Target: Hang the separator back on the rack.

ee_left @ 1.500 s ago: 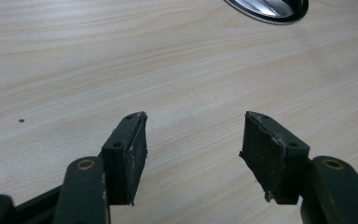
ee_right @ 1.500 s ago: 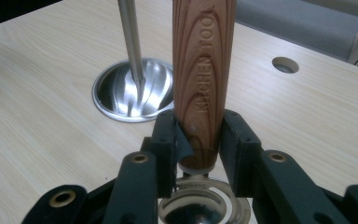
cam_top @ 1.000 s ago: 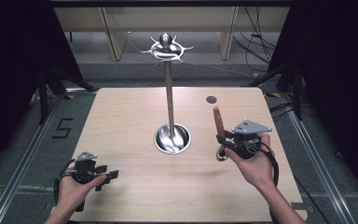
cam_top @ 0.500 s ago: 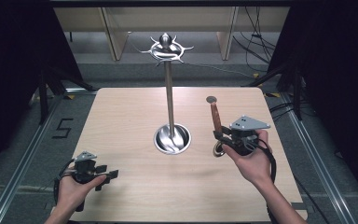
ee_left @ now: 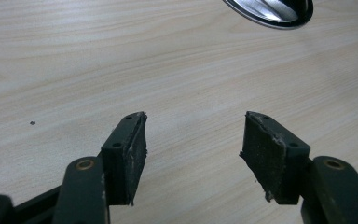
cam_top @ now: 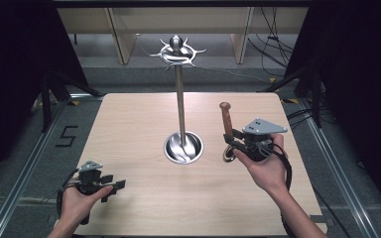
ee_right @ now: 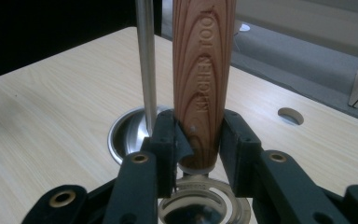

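Observation:
A kitchen tool with a wooden handle (cam_top: 226, 120) stands upright to the right of the stand, its metal head (cam_top: 228, 155) low by the table. My right gripper (cam_top: 234, 141) is shut on the lower end of the handle (ee_right: 203, 70), one pad on each side, with the metal head (ee_right: 200, 207) just below the jaws. The steel stand has a round base (cam_top: 183, 148), a thin pole (cam_top: 180, 104) and a hooked crown (cam_top: 177, 51). Near the table's front left corner my left gripper (cam_top: 112, 187) is open over bare wood (ee_left: 193, 144), nothing between its pads.
The light wooden table (cam_top: 139, 124) has a small round hole (ee_right: 290, 115) near its far right. Dark curtains flank both sides, with cables on the floor at the right. The stand's base rim (ee_left: 270, 9) lies well ahead of the left jaws.
The right gripper has carried the tool a little upward in the high view, and the handle now stands straighter. The left gripper has kept still.

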A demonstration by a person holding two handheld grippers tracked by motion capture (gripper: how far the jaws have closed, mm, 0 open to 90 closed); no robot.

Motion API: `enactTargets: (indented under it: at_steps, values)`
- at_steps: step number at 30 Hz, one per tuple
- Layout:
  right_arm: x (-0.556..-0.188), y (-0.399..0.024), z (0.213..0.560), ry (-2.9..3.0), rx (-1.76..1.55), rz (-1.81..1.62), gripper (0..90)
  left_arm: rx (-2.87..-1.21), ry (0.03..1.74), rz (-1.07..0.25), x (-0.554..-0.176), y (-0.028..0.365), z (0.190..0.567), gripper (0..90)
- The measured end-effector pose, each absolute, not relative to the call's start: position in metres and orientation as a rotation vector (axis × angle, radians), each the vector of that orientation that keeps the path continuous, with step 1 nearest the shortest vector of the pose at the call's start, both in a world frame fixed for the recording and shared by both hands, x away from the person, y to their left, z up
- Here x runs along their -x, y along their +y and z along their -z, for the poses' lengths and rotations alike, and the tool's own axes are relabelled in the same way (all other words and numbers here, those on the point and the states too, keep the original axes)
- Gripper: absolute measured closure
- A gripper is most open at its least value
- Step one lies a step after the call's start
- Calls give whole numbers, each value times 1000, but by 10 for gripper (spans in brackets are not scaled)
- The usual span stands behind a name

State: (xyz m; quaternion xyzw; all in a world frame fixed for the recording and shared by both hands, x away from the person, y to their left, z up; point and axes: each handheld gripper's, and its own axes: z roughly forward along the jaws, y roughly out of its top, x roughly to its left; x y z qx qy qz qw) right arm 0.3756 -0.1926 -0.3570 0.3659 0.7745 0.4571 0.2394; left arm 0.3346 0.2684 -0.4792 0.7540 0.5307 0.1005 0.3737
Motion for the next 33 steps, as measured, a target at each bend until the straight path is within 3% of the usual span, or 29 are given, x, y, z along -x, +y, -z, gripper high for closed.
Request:
enactTargets:
  at_steps: [33]
  values:
    - [-382, -186, 341, 2072, -968, -1316, 694, -1961, 1340, -255, -334, 270, 478, 390]
